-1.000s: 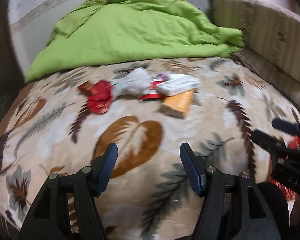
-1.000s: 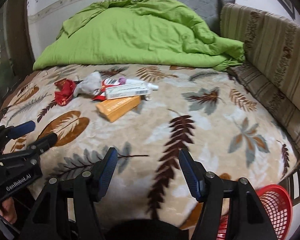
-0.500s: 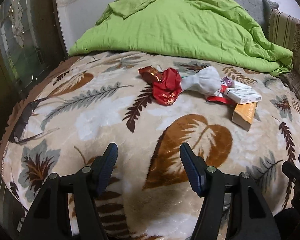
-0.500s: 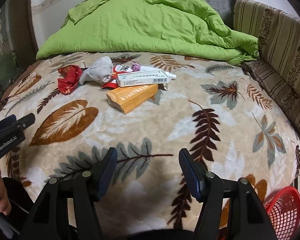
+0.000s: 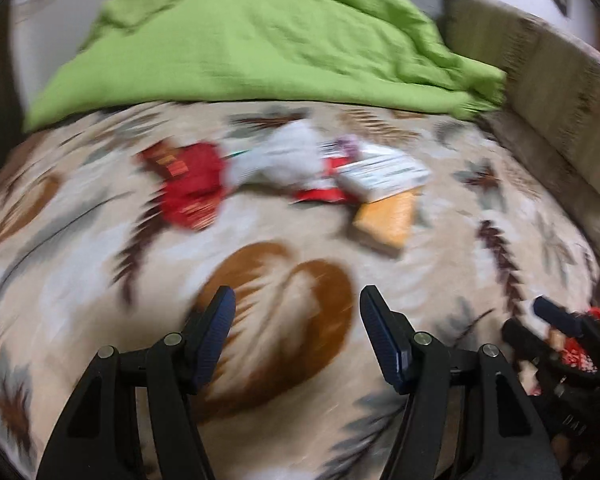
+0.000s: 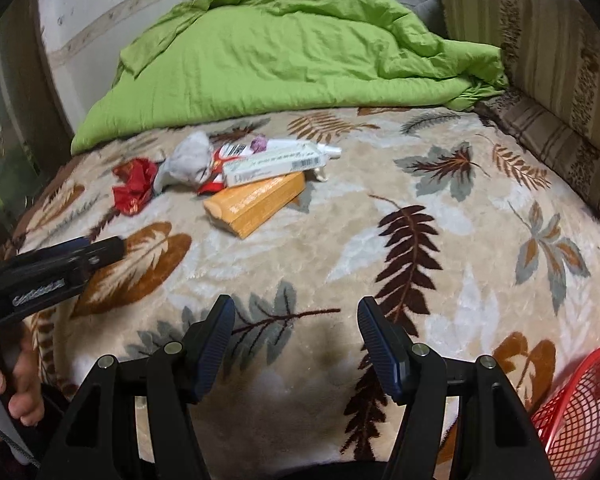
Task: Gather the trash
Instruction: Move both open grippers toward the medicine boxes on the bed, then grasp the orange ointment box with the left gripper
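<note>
A heap of trash lies on the leaf-patterned blanket (image 6: 380,264): a crumpled red wrapper (image 6: 134,190) (image 5: 192,188), a wad of white paper (image 6: 190,160) (image 5: 280,158), a white carton (image 6: 274,164) (image 5: 384,174) resting on an orange box (image 6: 256,202) (image 5: 386,220), a red-and-white packet (image 6: 228,156) and a white tube (image 6: 300,147). My left gripper (image 5: 297,294) (image 6: 96,250) is open and holds nothing, short of the heap. My right gripper (image 6: 296,304) (image 5: 540,320) is open too, over the near blanket. The left wrist view is blurred.
A green quilt (image 6: 280,52) is piled at the back of the bed. A striped cushioned panel (image 6: 560,60) runs along the right side. A red mesh basket (image 6: 576,412) stands at the near right corner. A person's hand (image 6: 20,396) grips the left tool.
The left wrist view swung left and then back right, and is now blurred. In the right wrist view the left gripper has reached further over the blanket, and the heap looks slightly nearer.
</note>
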`<state>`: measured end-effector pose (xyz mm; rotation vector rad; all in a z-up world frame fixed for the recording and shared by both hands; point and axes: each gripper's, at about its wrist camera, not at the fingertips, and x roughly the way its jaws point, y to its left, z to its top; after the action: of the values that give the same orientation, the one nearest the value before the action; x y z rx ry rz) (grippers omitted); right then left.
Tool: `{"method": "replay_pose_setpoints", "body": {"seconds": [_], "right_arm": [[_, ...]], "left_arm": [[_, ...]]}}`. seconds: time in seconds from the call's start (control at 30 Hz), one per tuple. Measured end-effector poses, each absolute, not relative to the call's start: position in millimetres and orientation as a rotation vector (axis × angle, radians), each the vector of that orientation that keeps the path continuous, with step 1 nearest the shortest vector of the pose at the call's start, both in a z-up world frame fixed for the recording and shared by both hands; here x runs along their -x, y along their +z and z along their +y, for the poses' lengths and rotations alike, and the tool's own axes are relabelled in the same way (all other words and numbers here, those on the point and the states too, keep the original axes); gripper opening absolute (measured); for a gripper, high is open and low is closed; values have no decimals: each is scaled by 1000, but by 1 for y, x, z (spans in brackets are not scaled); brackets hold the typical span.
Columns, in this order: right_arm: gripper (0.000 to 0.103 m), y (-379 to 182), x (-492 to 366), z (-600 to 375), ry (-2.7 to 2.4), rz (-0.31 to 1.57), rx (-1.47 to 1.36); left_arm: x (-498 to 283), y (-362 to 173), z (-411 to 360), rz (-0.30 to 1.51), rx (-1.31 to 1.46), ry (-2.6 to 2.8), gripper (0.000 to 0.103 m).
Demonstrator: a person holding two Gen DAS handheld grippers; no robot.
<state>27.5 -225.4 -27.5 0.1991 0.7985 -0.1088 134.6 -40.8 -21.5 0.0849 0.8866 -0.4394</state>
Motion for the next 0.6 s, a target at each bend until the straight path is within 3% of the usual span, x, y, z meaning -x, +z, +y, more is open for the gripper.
{"method": "replay_pose_setpoints", "body": {"seconds": [0.4, 0.43, 0.47, 0.6], "right_arm": [[68, -25, -11, -261, -146, 720, -398], [68, -26, -12, -261, -145, 721, -403], [68, -26, -13, -262, -143, 723, -406], [68, -27, -14, -264, -136, 724, -417]], "left_arm": [[-203, -57, -156, 1018, -284, -606, 64], [-208, -61, -162, 1027, -286, -600, 62], [-212, -65, -164, 1033, -283, -585, 52], [-217, -69, -159, 1038, -212, -557, 49]]}}
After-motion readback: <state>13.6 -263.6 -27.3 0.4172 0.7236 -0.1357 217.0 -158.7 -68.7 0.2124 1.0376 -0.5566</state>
